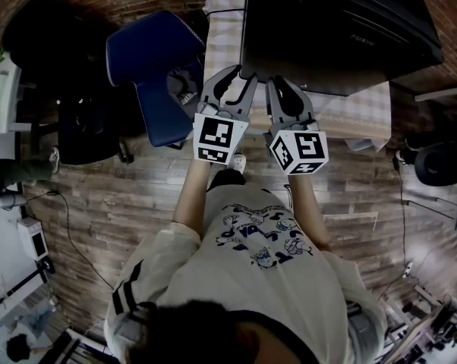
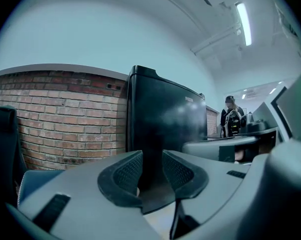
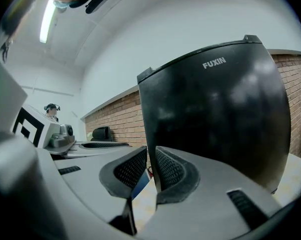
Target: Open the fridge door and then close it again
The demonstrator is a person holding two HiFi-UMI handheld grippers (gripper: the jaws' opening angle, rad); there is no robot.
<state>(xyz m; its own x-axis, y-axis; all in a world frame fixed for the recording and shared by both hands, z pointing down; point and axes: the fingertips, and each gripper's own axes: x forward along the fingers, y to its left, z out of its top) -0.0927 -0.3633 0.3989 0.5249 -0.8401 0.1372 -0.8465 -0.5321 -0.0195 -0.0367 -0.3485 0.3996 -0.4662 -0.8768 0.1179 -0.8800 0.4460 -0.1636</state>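
A black mini fridge (image 1: 335, 29) stands on a table with a checked cloth (image 1: 357, 116), its door closed. In the head view my left gripper (image 1: 240, 73) reaches toward the fridge's left front corner, and my right gripper (image 1: 282, 80) is just beside it. In the left gripper view the fridge (image 2: 165, 119) shows through a small gap in the left gripper (image 2: 152, 171), with nothing between the pads. In the right gripper view the fridge (image 3: 215, 119) fills the right side. Its left edge lines up behind the narrow gap of the right gripper (image 3: 151, 169), which is also empty.
A blue chair (image 1: 156, 59) stands left of the table, a black chair (image 1: 84, 120) farther left. A brick wall (image 2: 65, 119) runs behind the fridge. A person (image 2: 230, 116) stands far off at desks. The floor is wood planks (image 1: 137, 203).
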